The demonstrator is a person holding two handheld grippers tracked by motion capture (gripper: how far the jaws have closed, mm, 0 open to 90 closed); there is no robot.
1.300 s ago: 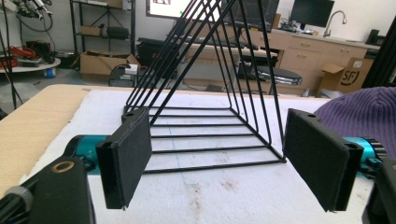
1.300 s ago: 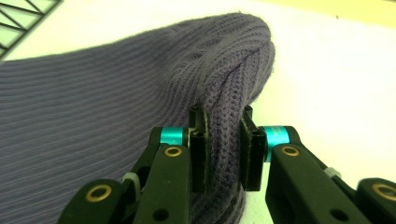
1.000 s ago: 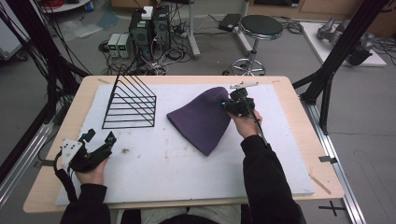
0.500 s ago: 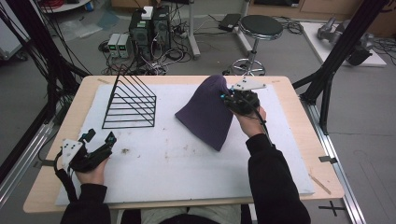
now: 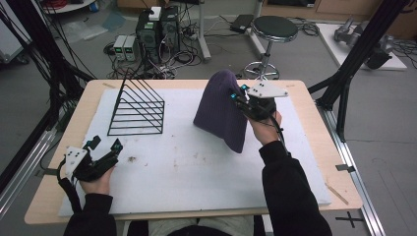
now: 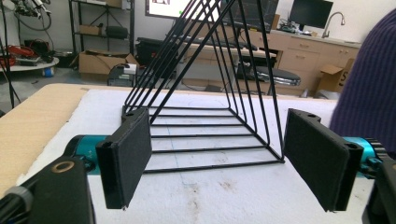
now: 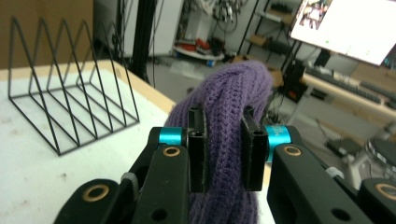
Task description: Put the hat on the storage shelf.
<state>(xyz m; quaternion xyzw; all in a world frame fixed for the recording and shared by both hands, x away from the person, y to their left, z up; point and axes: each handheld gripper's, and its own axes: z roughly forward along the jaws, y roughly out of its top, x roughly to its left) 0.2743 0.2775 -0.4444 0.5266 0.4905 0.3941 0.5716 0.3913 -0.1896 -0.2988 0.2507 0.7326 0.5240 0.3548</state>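
Observation:
A purple knitted beanie (image 5: 221,108) hangs lifted over the right half of the white mat, its lower edge trailing near the mat. My right gripper (image 5: 239,97) is shut on its knit; in the right gripper view the two pads pinch the purple beanie (image 7: 229,121) between them at the gripper (image 7: 225,149). My left gripper (image 5: 104,145) rests at the mat's near left corner, open and empty. In the left gripper view its pads (image 6: 127,156) stand wide apart, facing the black wire rack (image 6: 210,93). That wire rack (image 5: 137,105) stands at the far left of the mat.
The white mat (image 5: 187,162) covers a wooden table (image 5: 64,147). Behind the table stand a round stool (image 5: 271,29) and computer boxes with cables (image 5: 157,29). Black frame posts (image 5: 344,83) rise at both sides.
My right gripper has risen and moved toward the far edge, lifting the beanie from lying flat to hanging upright. The left gripper has stayed where it was.

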